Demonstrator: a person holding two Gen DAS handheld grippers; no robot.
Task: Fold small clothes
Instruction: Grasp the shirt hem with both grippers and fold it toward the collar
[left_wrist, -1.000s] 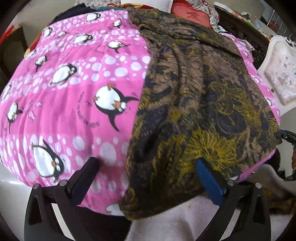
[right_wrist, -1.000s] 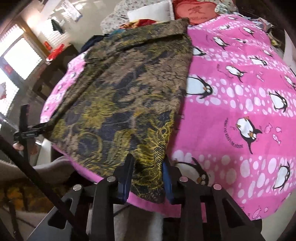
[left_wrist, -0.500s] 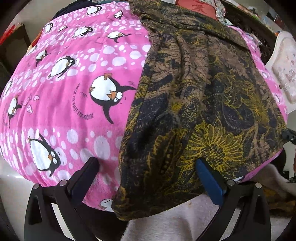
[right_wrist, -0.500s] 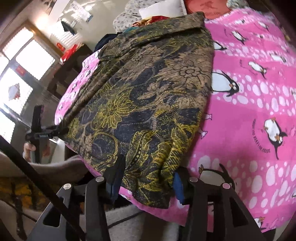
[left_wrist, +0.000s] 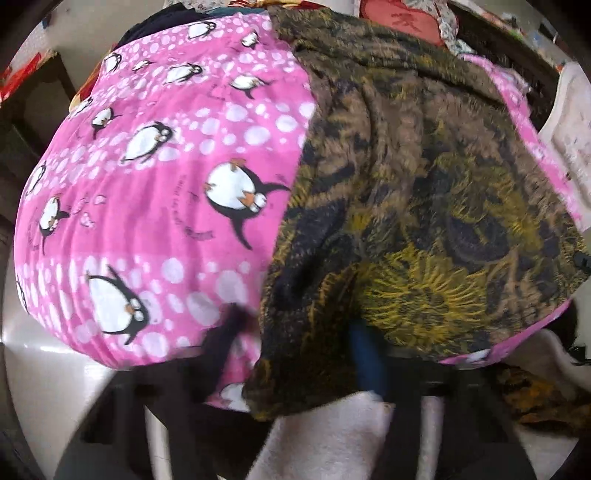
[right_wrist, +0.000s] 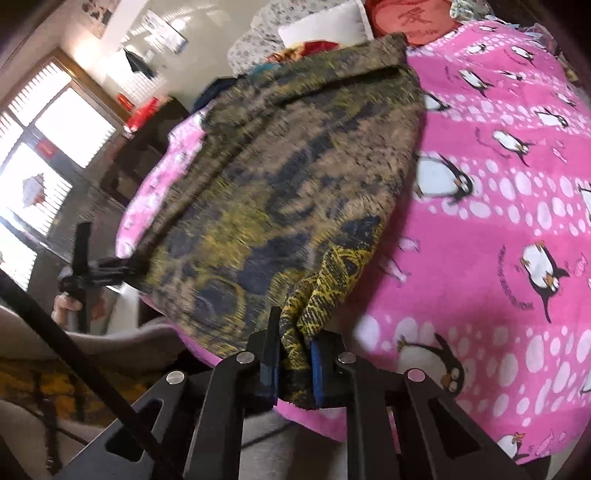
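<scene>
Brown-and-yellow flowery cloth (right_wrist: 280, 192) lies on pink penguin blanket (right_wrist: 498, 221), centre frame. Right gripper (right_wrist: 293, 363) pinches near corner, ready to lift for fold. Left gripper (left_wrist: 299, 354) blurry around other corner; grip unclear.

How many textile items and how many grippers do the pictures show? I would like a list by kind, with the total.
Patterned brown-and-yellow garment: 1
Pink penguin blanket: 1
Red cushion: 1
White pillow: 1
Grippers: 2, the right gripper pinching the garment's corner and the left gripper at its other near corner, blurred.
Total: 6
</scene>
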